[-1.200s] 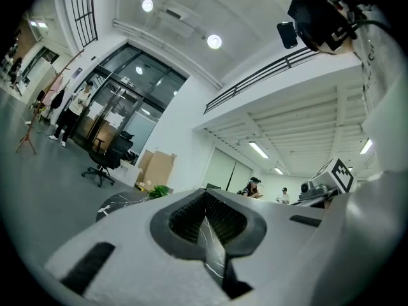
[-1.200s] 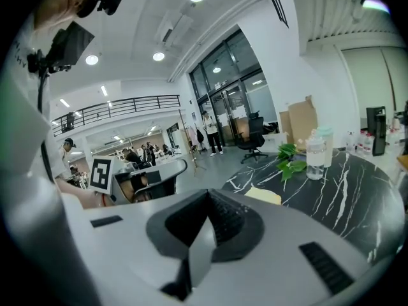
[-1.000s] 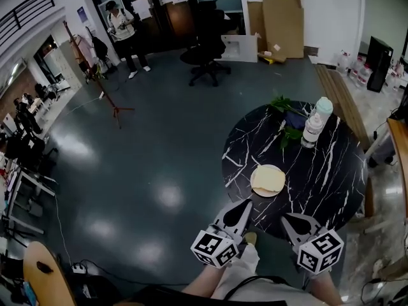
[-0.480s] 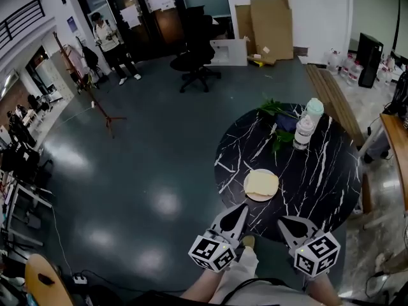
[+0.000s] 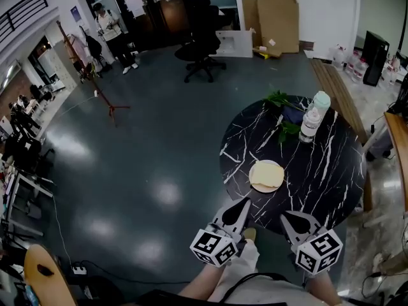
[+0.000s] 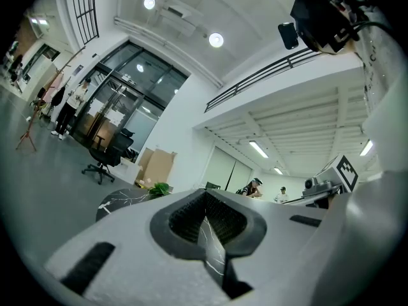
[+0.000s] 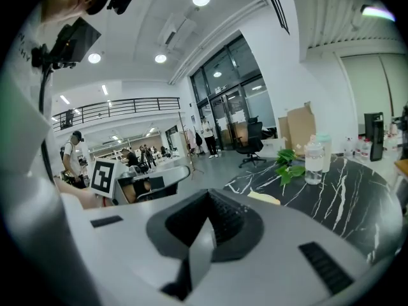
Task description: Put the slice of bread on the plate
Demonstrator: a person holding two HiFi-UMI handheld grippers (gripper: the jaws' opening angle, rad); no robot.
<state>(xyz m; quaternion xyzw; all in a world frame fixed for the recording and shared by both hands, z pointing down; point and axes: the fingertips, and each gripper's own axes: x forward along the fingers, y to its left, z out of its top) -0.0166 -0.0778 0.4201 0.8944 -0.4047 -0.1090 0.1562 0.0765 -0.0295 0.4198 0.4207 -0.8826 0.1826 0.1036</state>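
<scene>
Already plated: bread on its plate, both claws empty

Plainly, we stand at the near edge of the round black table (image 5: 319, 177), holding both tools short of it, above the floor. The left gripper (image 5: 242, 206) has its jaws pressed together on nothing, and the right gripper (image 5: 290, 220) is the same, pinched closed and bare. Ahead of them, near the table's near-left edge, sits the plate (image 5: 253, 179), and the bread (image 5: 268, 174) lies flat on it, within the rim. So we judge the task done: nothing is left to carry, and at most the tools need lowering or setting aside.

From the head view we get the whole layout: the plate apart from both claws, with two bottles (image 5: 312, 123) and a plant (image 5: 280, 101) at the far side. The right gripper view adds a low side look across the marble, where the bread shows as a thin pale wedge in front of the bottles. The left gripper view shows only the table's edge and the plant beyond its closed jaws; we cannot see the bread there.
</scene>
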